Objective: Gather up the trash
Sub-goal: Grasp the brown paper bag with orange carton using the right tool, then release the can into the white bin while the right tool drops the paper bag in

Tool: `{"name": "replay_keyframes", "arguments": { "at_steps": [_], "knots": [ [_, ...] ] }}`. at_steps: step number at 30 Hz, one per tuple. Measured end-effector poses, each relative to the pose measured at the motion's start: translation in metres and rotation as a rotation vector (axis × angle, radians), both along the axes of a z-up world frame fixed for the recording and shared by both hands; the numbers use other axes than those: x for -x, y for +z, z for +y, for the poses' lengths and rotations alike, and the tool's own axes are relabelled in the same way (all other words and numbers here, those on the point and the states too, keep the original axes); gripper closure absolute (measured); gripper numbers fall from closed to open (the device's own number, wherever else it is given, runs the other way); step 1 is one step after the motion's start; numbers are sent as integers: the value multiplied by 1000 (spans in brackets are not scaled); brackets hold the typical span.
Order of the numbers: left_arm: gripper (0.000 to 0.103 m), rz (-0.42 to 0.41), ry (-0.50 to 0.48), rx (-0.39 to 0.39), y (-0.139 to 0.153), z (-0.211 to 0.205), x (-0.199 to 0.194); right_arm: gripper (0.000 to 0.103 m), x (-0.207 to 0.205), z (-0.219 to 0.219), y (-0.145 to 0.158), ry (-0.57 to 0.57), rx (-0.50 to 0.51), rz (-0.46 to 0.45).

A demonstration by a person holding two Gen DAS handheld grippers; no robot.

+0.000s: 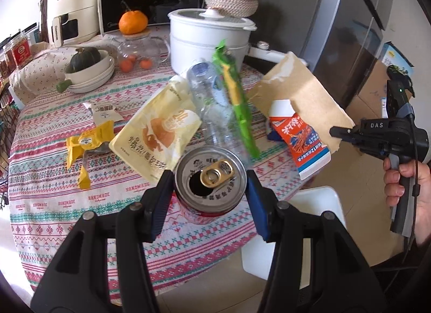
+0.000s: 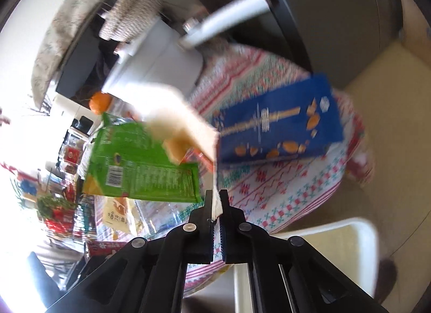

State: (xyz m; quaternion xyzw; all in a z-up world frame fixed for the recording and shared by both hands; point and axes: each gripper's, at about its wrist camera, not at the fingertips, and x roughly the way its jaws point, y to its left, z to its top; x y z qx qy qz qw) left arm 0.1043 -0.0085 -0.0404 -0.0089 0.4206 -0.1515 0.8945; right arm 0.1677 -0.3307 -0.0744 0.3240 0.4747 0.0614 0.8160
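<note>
My left gripper (image 1: 210, 179) is shut on a red drinks can (image 1: 212, 178) with an opened silver top, held over the near part of the patterned tablecloth (image 1: 48, 178). Behind it lie a yellow pouch (image 1: 159, 130), a clear plastic bottle (image 1: 212, 108), a blurred green wrapper (image 1: 239, 103), a red-and-white carton (image 1: 299, 138) and a yellow wrapper (image 1: 83, 146). My right gripper (image 1: 334, 132) is shut on the edge of a torn brown cardboard piece (image 1: 304, 97), which stands tilted. In the right wrist view its fingertips (image 2: 215, 197) pinch that cardboard (image 2: 186, 124), between a green packet (image 2: 142, 167) and a blue box (image 2: 280, 127).
A white pot (image 1: 210, 35) with a woven basket on top stands at the back of the table. A bowl holding a squash (image 1: 89, 68) and a glass jar with oranges (image 1: 137, 54) sit back left. A white chair (image 1: 309, 218) stands at the table's near right edge. A hand (image 1: 409, 186) holds the right gripper.
</note>
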Motion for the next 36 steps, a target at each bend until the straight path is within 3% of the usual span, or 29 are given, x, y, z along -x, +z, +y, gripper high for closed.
{"name": "replay_keyframes", "arguments": {
  "at_steps": [9,16,23,30,36],
  "knots": [
    [48,-59,-164,51,13,-34,37,101,59,-15,55,86,116,-144],
    [48,2,-308,70,-11,-76,54,101,123,-21,61,151,320,-169],
    [48,61,-411,21,-49,-122,69,101,159,-36,26,223,492,-82],
    [48,118,-453,-52,-96,-150,69,101,168,-47,-30,265,523,74],
    [48,136,-457,-108,-126,-163,67,101,164,-51,-42,263,543,115]
  ]
}}
